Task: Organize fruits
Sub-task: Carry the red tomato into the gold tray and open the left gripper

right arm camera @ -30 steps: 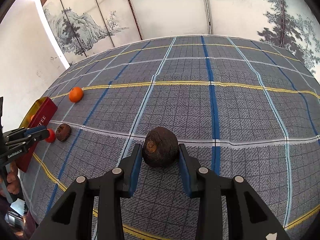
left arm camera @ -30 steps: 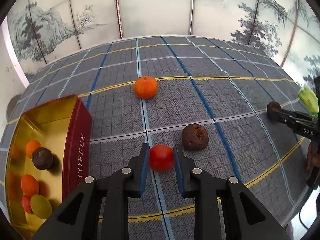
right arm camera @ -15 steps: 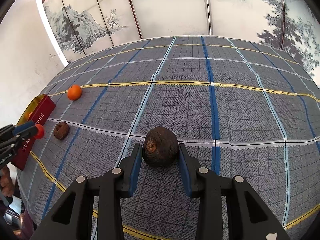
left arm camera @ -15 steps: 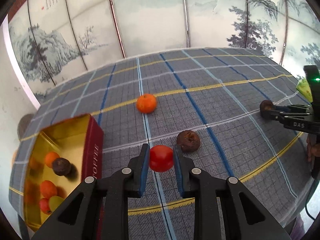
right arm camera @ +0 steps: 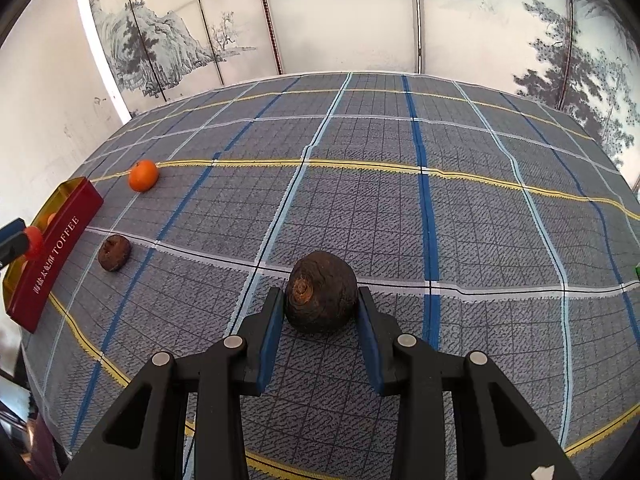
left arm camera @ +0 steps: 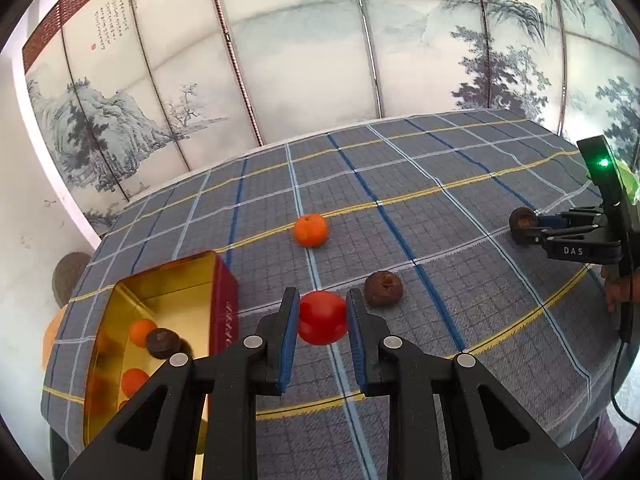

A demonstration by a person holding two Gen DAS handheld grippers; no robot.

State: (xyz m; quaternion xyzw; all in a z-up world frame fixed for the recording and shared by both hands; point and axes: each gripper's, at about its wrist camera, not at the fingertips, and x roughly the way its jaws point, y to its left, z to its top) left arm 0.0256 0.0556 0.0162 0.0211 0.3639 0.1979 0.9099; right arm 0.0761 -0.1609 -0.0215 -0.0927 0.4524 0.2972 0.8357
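Left gripper (left arm camera: 322,326) clamps a smooth red fruit (left arm camera: 322,317) just right of the red-and-gold toffee tin (left arm camera: 222,312). Right gripper (right arm camera: 321,312) clamps a rough, dark brown round fruit (right arm camera: 321,292), well right of the tin. Only the left wrist view shows the tin's contents: orange and brown fruits.

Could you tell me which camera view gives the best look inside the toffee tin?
The left wrist view: the toffee tin opens toward it, showing fruit inside. The right wrist view shows mainly its red lettered side, interior nearly hidden.
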